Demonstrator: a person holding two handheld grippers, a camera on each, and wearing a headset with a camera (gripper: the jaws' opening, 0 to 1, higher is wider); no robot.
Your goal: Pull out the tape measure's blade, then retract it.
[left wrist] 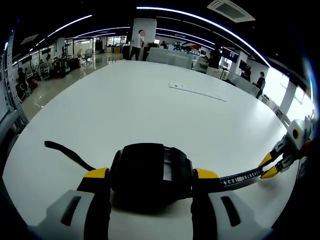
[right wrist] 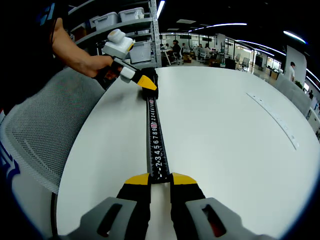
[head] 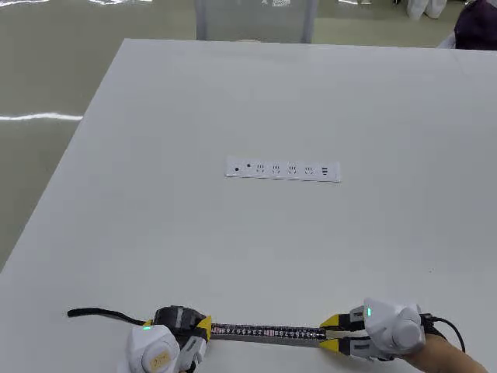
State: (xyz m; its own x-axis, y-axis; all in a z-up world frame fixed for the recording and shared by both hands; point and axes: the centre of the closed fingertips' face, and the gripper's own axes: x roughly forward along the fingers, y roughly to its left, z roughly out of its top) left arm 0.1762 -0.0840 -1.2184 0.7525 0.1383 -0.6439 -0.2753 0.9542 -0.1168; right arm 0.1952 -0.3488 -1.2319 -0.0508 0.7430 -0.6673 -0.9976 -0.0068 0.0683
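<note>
A black tape measure (head: 180, 318) (left wrist: 151, 172) lies at the near edge of the white table (head: 272, 101), and my left gripper (head: 203, 329) (left wrist: 151, 175) is shut on its case. Its black blade (head: 268, 332) (right wrist: 155, 140) (left wrist: 240, 178) is drawn out to the right across the tabletop. My right gripper (head: 332, 332) (right wrist: 160, 178) is shut on the blade's end. A black wrist strap (head: 101, 314) (left wrist: 67, 152) trails left from the case. In the right gripper view the left gripper (right wrist: 142, 80) shows at the blade's far end, held by a hand.
A white power strip (head: 283, 169) (left wrist: 197, 92) (right wrist: 275, 117) lies flat mid-table, well beyond the tape. The table's left edge drops to a shiny floor (head: 39, 116). A grey mesh chair back (right wrist: 55, 130) stands beside the table. People and desks fill the office behind.
</note>
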